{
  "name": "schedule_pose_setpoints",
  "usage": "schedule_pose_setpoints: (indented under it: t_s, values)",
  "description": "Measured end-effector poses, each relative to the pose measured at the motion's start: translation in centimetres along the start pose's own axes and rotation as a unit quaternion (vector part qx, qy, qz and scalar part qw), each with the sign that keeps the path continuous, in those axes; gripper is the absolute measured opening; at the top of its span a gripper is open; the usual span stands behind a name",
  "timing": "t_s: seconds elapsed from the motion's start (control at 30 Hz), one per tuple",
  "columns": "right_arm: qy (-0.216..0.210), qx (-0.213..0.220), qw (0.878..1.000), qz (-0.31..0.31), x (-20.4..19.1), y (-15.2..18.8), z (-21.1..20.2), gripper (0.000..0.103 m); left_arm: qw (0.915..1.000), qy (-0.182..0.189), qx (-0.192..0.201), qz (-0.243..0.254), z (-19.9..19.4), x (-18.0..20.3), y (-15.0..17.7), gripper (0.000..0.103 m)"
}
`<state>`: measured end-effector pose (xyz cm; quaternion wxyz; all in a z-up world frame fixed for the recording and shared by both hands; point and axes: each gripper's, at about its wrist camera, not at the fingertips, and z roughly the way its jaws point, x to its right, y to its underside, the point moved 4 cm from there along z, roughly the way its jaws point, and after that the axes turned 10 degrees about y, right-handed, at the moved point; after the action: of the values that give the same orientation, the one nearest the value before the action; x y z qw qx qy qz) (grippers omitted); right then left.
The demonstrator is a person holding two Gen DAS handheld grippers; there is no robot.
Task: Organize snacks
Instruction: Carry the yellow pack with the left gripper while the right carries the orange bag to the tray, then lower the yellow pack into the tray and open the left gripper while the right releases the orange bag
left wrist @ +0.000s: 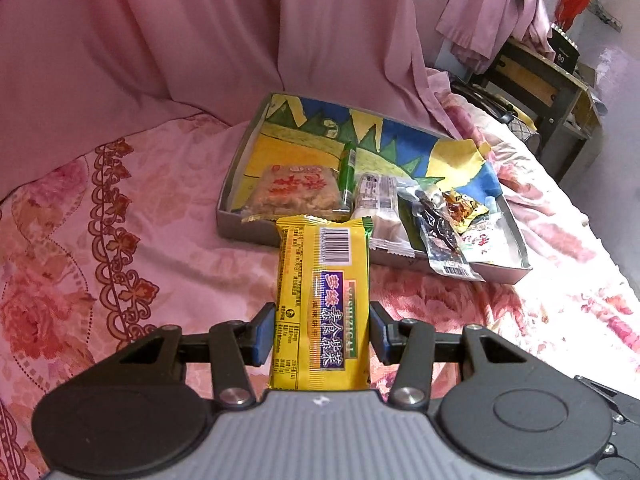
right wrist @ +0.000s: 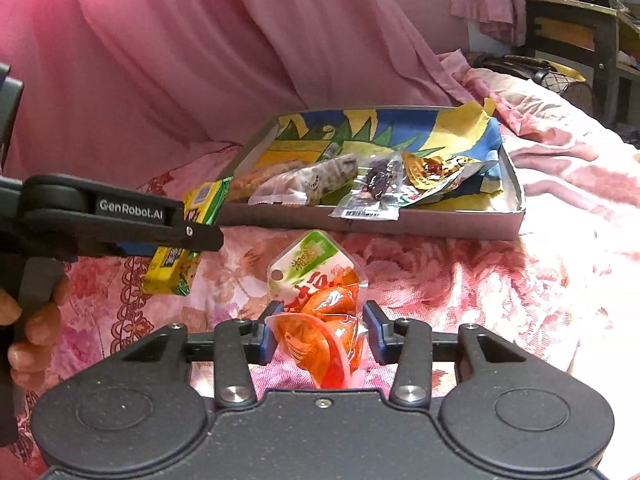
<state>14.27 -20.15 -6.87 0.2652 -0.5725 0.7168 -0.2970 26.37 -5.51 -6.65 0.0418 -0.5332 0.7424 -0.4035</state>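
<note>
Your left gripper is closed on a long yellow foil snack packet with a green end and a purple label band; the blue pads press on both long edges, and the packet stands lengthwise between them, barcode end pointing away from you, clear of the bed. Your right gripper holds an orange and white plastic snack pouch with a green top corner; both pads sit against the crumpled pouch, which juts forward above the bedding. In the right wrist view your left hand shows at the left edge, wrapped round the handle of its tool, with the yellow packet gripped there at a tilt. Beyond both grippers, on the far side of the pink floral bedspread, lies the shallow grey cardboard tray lined with a blue, yellow and green printed paper. Along its near edge sit several packets: a clear packet of pale crackers with red lettering at the left, a slim green tube beside it, then a white speckled wrapper and a clear pouch with a dark snack, the last overhanging the near rim. A pink curtain hangs behind the tray.
</note>
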Motion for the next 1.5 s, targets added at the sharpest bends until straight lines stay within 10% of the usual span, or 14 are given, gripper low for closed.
schedule_pose_setpoints:
  t_s: [0.73, 1.5]
  values:
    - [0.039, 0.095, 0.995, 0.019, 5.2, -9.1, -0.2, 0.045, 0.9922, 0.051, 0.11, 0.029, 2.8, 5.6, -7.8, 0.052]
    - [0.061, 0.054, 0.996, 0.041, 7.2, -10.2, 10.2, 0.046, 0.9954, 0.065, 0.07, 0.008, 9.5, 3.4, -8.6, 0.052]
